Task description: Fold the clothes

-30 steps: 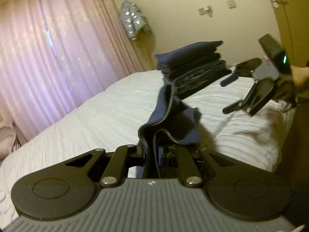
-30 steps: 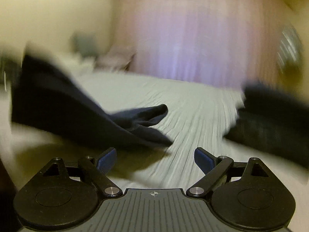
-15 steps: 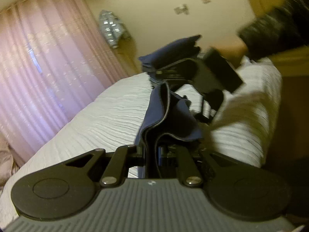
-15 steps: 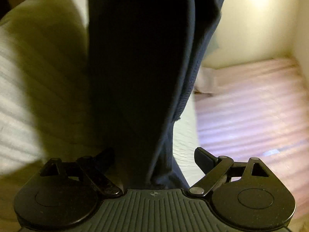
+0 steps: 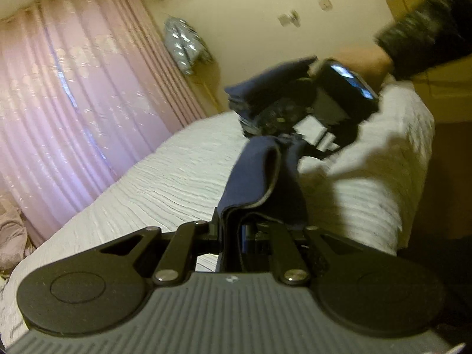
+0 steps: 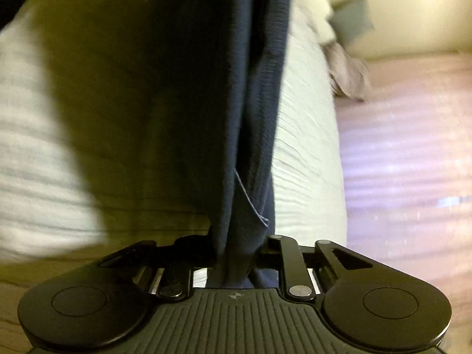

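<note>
Both the left tool [image 5: 236, 230] and the right tool [image 6: 236, 253], just closed, pinch the navy knit garment [image 5: 259, 174]; beyond them a stack of folded dark clothes [image 5: 265, 94] is done, this fold unfinished.

garment [image 5: 259, 174]: navy knit cloth, doubled over w/ pale seam edge, stretched taut above bed
ends: one pinched at near end, other [image 6: 250, 135] bunched in vertical folds
stack [image 5: 265, 94]: folded dark clothes, on bed beyond
</note>
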